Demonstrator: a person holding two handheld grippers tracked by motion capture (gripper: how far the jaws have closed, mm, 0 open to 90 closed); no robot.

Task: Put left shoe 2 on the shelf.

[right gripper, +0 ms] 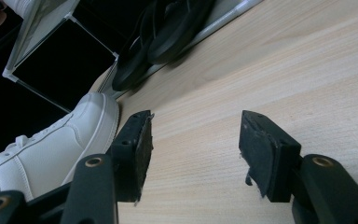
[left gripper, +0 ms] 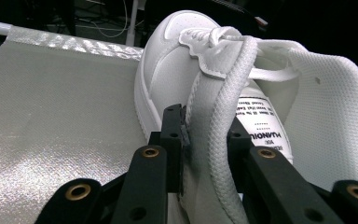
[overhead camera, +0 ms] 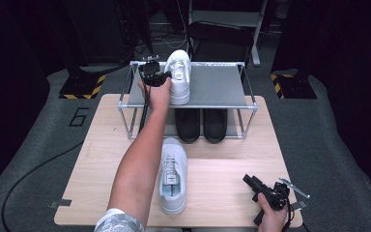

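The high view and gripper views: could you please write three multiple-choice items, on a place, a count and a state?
1. Where is the white shoe at the left gripper?
A. on the rack's top shelf
B. on the floor
C. under the rack
2. How many white shoes are in the high view?
A. one
B. two
C. four
3. How do the jaws of the right gripper stand?
A. shut on a black shoe
B. shut on a lace
C. open, nothing between
1 A: it stands on the grey shelf. 2 B: one shelved, a second shoe on the table. 3 C: bare wood shows between them.
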